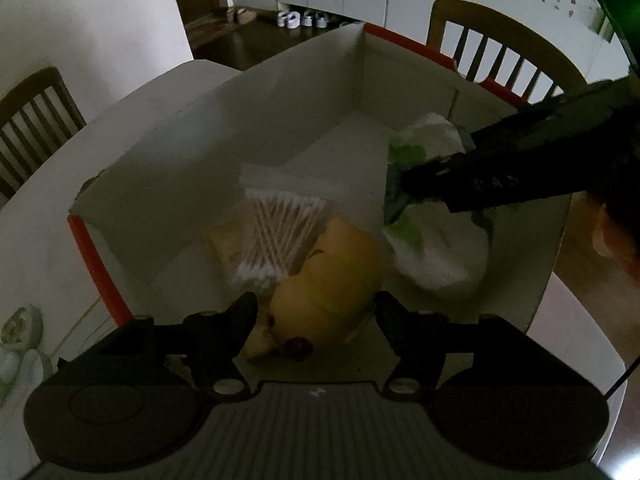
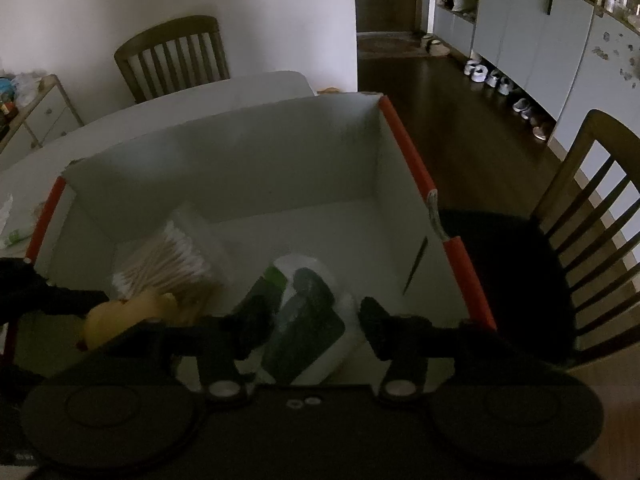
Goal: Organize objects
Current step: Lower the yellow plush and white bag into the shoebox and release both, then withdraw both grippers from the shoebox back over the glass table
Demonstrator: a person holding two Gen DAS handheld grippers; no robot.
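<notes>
**Both grippers over the open box on the white table**

You are working at a white table (image 2: pixel 240 92) in a dim room. At its left edge a wooden chair (image 2: pixel 172 56) stands against the pale wall, with a low drawer unit (image 2: pixel 44 116) further left. A white cardboard box (image 2: pixel 224 168) with orange edges sits on the table, and both your grippers hang above its near side.

Near the box's left wall lies a clear pack of cotton swabs (image 1: pixel 280 236). Just beside it, your left gripper (image 1: pixel 316 312) stands with its jaws parted on either side of a yellow plush toy (image 1: pixel 332 280); the pads do not press it.

Toward the box's right wall lies a white and green packet (image 2: pixel 308 320). Your right gripper (image 2: pixel 308 320) straddles it with jaws apart, not clamped.

Right of the table a second wooden chair (image 2: pixel 592 220) stands on the dark wood floor (image 2: pixel 460 120), and shoes (image 2: pixel 496 80) line the foot of pale cabinets (image 2: pixel 532 28).
</notes>
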